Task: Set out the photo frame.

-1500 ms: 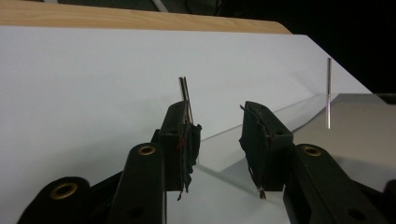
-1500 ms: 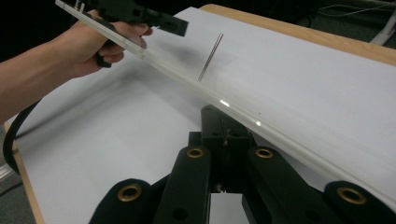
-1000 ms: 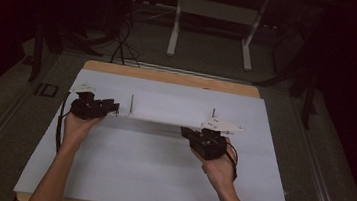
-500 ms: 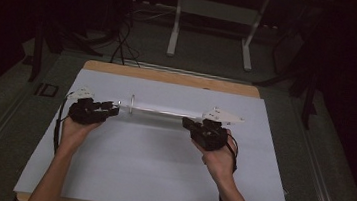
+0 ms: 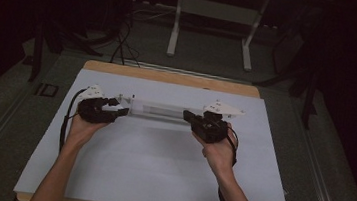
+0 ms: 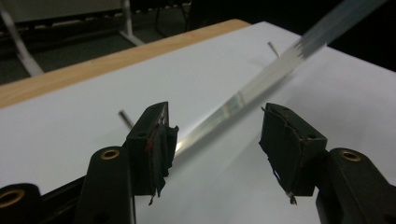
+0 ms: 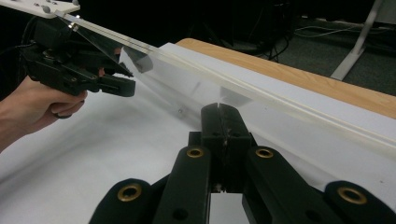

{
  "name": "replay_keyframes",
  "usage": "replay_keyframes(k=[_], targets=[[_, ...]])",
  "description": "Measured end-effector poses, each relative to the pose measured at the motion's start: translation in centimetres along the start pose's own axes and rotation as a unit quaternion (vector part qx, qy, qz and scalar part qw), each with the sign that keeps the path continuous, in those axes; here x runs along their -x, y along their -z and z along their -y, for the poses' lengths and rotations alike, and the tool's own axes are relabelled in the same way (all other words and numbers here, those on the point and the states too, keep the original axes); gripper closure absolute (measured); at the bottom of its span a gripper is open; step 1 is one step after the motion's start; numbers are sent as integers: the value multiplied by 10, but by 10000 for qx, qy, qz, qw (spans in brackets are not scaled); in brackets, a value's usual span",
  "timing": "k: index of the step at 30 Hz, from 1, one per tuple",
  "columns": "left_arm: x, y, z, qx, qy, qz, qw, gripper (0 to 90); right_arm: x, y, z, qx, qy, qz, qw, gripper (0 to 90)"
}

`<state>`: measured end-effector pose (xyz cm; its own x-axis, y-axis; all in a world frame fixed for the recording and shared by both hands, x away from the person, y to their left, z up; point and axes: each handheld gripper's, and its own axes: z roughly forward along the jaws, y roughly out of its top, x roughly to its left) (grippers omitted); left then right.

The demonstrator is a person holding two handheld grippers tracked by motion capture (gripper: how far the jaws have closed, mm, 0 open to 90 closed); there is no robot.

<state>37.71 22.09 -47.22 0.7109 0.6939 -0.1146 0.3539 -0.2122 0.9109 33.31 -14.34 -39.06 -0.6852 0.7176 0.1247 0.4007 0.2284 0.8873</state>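
Note:
A long clear plastic plate (image 5: 158,109) spans the gap between my two grippers, above the white sheet (image 5: 149,168). My right gripper (image 5: 187,115) is shut on the plate's right end; in the right gripper view its jaws (image 7: 223,108) meet on the plate's edge (image 7: 196,70). My left gripper (image 5: 117,110) is at the plate's left end. Its jaws have just been opening and now stand wide (image 6: 215,116), with the plate (image 6: 243,95) running between them, close to the left pad (image 6: 159,135) but not clamped. Two thin pins (image 6: 125,119) stick out beside the plate.
The white sheet covers most of a wooden table (image 5: 169,77). Beyond the far edge are a metal table frame (image 5: 213,13) and cables (image 5: 122,39) on a dark floor. A hand holds the left gripper (image 7: 79,74) in the right gripper view.
The left jaws have spread apart and let go of the plate's end. The plate has turned and now shows as a narrower band. The right hand has risen slightly.

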Motion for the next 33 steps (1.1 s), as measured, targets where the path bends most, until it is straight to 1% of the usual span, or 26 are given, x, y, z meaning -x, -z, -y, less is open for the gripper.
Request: replay_keyframes(k=[2, 5, 7, 9, 10, 13, 17, 20, 24, 25, 26, 27, 28, 29, 31, 32, 33], targets=[[1, -5, -4, 45, -38, 23, 10000, 415, 1, -1, -1, 8, 9, 7, 10000, 900], [2, -12, -9, 30, -92, 71, 9999, 399, 2, -1, -3, 5, -4, 16, 10000, 900], [4, -15, -10, 41, -133, 56, 9999, 399, 3, -2, -4, 11, -11, 29, 10000, 900], [5, -16, -9, 90, -121, 84, 9999, 437, 5, -2, -5, 27, -32, 53, 10000, 900], [5, -16, -9, 101, -115, 64, 9999, 450, 6, -2, -5, 24, -35, 61, 10000, 900], [6, -16, -10, 113, -120, 2, 9999, 464, 9, -2, -6, 23, -37, 114, 9999, 900], [5, -16, -10, 133, -119, 0, 9998, 474, 14, 0, -4, 13, -54, 188, 9998, 894], [4, -16, -10, 154, -104, -11, 9998, 474, 19, 0, -1, -51, -20, 211, 9998, 845], [3, -17, -11, 158, -63, -13, 9999, 475, 23, 0, 6, -120, 210, 256, 9994, 782], [3, -18, -12, 154, -48, -16, 9999, 476, 24, 0, 8, -124, 255, 248, 9993, 761], [3, -18, -12, 154, -48, -16, 9999, 476, 24, 0, 8, -124, 255, 248, 9993, 761], [2, -18, -13, 136, -34, -31, 9999, 477, 28, 0, 14, -183, 389, 304, 9986, 712], [2, -18, -14, 134, -25, -36, 9999, 477, 28, 0, 14, -183, 389, 304, 9986, 712], [1, -19, -15, 142, -10, -54, 9999, 477, 31, 1, 17, -216, 458, 331, 9982, 678], [1, -19, -15, 146, -12, -72, 9999, 477, 33, 1, 18, -230, 478, 358, 9980, 662], [1, -19, -15, 148, -17, -86, 9999, 480, 39, 1, 23, -267, 531, 431, 9973, 625], [1, -20, -15, 167, -10, -99, 9998, 480, 42, 1, 26, -286, 524, 461, 9971, 616]])
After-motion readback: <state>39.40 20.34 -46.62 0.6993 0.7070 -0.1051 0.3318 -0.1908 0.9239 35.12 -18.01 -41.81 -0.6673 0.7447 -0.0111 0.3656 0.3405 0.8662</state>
